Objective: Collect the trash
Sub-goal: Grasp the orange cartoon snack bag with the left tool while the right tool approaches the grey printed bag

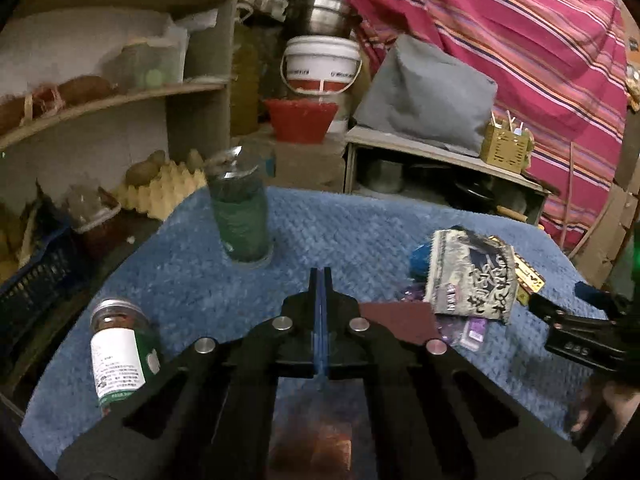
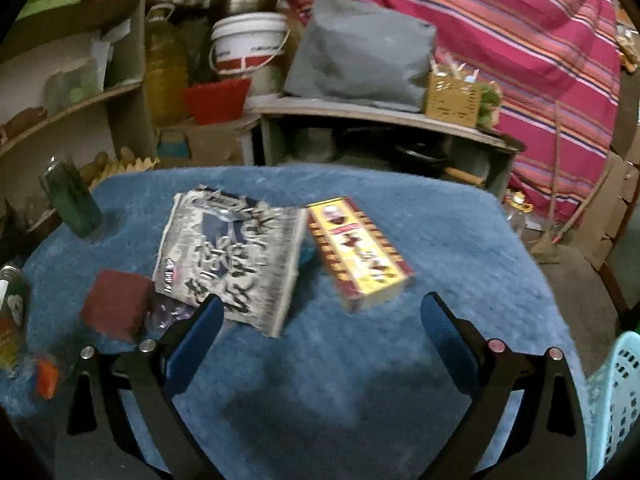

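Scanning the blue fleecy cloth (image 2: 340, 380) leftward first, I see a glass jar with white label (image 1: 118, 352) lying tipped, brown contents inside, then an upright green-filled glass jar (image 1: 242, 216). My left gripper (image 1: 321, 280) is pinched closed, empty. Crumpled silver snack wrapper (image 2: 232, 264) and yellow-red carton (image 2: 360, 252) lie before my wide-spread right gripper (image 2: 322, 312); pale turquoise perforated basket (image 2: 616, 400) far right, contents unseen.
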The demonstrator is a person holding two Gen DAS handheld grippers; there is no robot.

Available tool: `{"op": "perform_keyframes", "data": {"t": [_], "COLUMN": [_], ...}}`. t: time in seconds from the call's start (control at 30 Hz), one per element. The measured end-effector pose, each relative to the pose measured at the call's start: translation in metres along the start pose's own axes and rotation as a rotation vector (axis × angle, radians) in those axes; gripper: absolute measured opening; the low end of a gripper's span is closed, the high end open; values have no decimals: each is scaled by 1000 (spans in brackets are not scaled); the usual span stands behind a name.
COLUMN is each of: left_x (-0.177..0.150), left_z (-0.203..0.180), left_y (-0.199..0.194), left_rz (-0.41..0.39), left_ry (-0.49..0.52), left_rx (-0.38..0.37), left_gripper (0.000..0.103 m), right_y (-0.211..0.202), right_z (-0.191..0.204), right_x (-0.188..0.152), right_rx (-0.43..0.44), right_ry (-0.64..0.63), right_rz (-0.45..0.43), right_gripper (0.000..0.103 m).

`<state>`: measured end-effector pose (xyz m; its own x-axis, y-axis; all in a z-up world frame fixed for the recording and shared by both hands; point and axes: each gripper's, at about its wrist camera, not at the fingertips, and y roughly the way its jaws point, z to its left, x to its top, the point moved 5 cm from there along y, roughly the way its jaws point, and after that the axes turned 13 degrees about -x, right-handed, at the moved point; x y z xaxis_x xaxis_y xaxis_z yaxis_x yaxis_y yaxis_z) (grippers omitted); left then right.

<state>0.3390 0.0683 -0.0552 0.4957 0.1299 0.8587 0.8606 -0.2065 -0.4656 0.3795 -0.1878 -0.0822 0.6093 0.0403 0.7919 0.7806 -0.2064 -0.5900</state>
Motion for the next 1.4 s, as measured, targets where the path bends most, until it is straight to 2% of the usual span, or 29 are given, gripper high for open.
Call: {"op": "perform_keyframes", "data": {"t": [0.13, 0.33, 0.37, 0.4, 0.43, 0.47, 0.5, 0.53, 0.57, 0.67, 0.7, 0.73, 0.87, 0.93, 1.0, 1.1, 1.4], "left_x": [-2, -6, -7, -8, -9, -9, -9, -10, -11, -17, -19, -22, -30, -33, -37, -48, -78], "left_z": [11, 17, 18, 19, 20, 21, 20, 19, 18, 13, 11, 6, -7, -9, -10, -10, -29], "left_y": [7, 1, 0, -1, -2, -3, -3, -3, -2, 3, 3, 2, -4, -11, -24, -44, -75], "left_rz": [42, 64, 68, 69, 70, 68, 68, 74, 84, 121, 128, 133, 145, 148, 142, 133, 172], "left_ry": [-17, -21, -24, -27, -28, -24, -20, -13, -10, -6, 1, 15, 40, 34, 20, 6, 56], "left_rx": [-15, -7, -7, -6, 0, 13, 22, 25, 21, 14, 15, 16, 9, -5, -18, -16, -6], "left_gripper": [0, 1, 7, 21, 29, 44, 50, 50, 51, 54, 54, 55, 62, 64, 72, 76, 77], "right_y": [13, 31, 33, 35, 37, 40, 41, 42, 42, 39, 38, 35, 23, 13, 1, -17, -42], "right_z": [23, 37, 38, 39, 40, 41, 42, 42, 42, 43, 42, 40, 27, 16, 3, -20, -62], "right_x": [8, 13, 13, 12, 10, 9, 8, 7, 7, 5, 5, 4, 0, -3, -8, -16, -44], "right_rx": [6, 19, 18, 16, 21, 31, 47, 57, 69, 90, 87, 97, 134, 137, 132, 120, 86], "right_ry": [-37, -55, -59, -63, -68, -71, -72, -73, -71, -77, -80, -82, -70, -65, -60, -51, -25], "right_rz": [14, 59, 63, 70, 84, 96, 106, 111, 116, 115, 109, 105, 108, 97, 83, 66, 64], "right_gripper": [97, 97, 97, 96, 95, 93, 82, 70, 66, 42, 32, 16, 3, 3, 2, 2, 2]}}
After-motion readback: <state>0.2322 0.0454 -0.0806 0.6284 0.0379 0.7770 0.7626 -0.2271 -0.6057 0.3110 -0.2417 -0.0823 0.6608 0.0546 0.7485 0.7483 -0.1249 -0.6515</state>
